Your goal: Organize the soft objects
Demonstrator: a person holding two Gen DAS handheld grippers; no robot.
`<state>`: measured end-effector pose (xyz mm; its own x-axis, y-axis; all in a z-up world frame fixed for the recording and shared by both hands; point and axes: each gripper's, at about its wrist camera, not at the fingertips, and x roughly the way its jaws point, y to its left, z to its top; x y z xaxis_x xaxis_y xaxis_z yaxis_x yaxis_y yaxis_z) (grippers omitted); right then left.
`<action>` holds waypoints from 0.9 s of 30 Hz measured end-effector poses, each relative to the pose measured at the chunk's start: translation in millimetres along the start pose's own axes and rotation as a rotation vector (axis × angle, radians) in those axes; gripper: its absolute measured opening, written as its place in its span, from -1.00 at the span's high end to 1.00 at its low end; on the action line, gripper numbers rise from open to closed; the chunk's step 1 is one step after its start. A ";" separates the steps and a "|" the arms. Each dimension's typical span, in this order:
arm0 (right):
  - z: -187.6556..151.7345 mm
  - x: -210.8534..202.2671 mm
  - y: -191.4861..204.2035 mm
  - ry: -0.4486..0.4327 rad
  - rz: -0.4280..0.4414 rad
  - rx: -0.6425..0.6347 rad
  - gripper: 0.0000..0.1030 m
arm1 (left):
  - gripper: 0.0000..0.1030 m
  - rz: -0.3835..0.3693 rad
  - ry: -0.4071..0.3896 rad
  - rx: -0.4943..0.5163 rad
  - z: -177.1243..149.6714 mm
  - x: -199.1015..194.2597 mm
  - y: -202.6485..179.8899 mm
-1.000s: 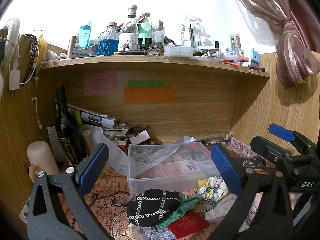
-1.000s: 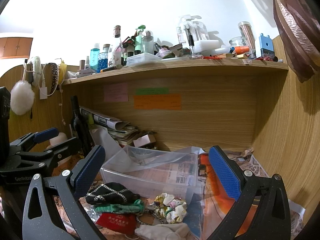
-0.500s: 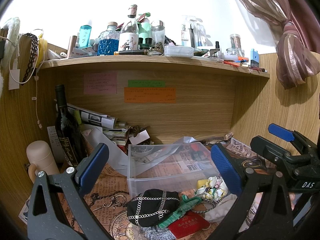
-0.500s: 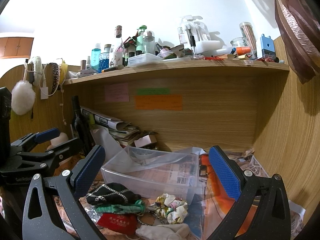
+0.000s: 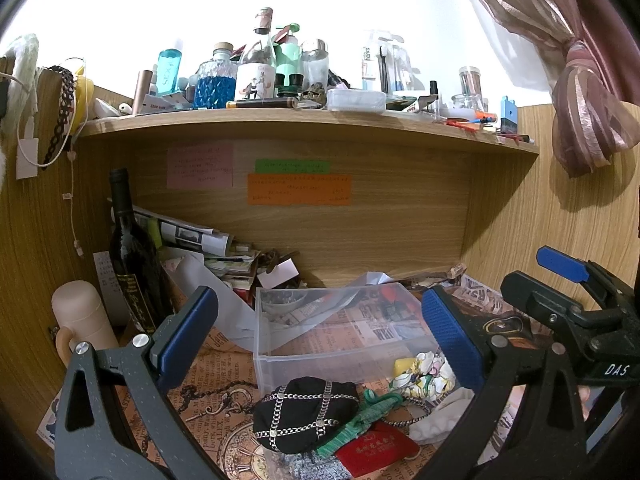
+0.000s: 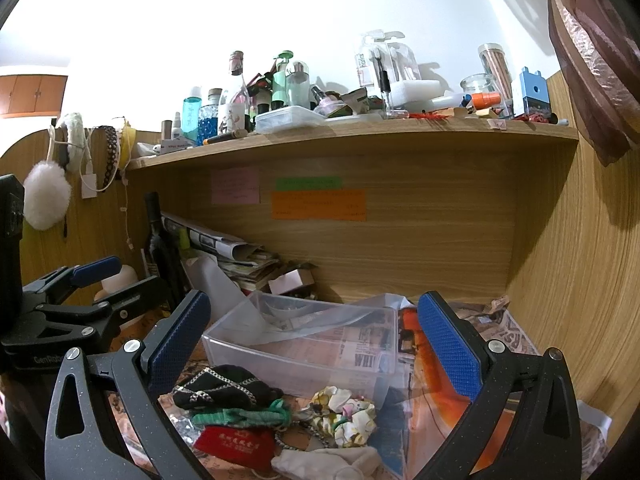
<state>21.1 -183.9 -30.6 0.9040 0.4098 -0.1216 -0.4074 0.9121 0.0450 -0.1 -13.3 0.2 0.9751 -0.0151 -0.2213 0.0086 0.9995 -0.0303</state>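
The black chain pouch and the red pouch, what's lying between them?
A green knitted piece lies between the black chain pouch and the red pouch, touching both. Both wrist views show it.

Left wrist view: bin sits centre frame on the worktop. Soft pile lies in front of it, lower frame: chain pouch left, flat pouch below right, scrunchie right against the bin front. Wine bottle stands left, mug lower left of it. Shelf spans the top, bottles on it.
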 end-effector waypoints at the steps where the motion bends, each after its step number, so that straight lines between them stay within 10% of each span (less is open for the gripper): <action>1: -0.4 1.0 -0.3 0.004 -0.002 0.001 -1.00 | -1.00 -0.001 0.002 0.000 -0.1 0.7 0.6; 27: -89.5 80.7 -43.6 0.427 -0.015 0.027 -0.76 | -1.00 -0.060 0.495 -0.096 -91.3 112.6 30.7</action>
<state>100.2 -191.5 -131.1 0.7728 0.3616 -0.5215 -0.3863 0.9201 0.0656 89.7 13.2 -114.7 0.7513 -0.1067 -0.6512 0.0182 0.9898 -0.1411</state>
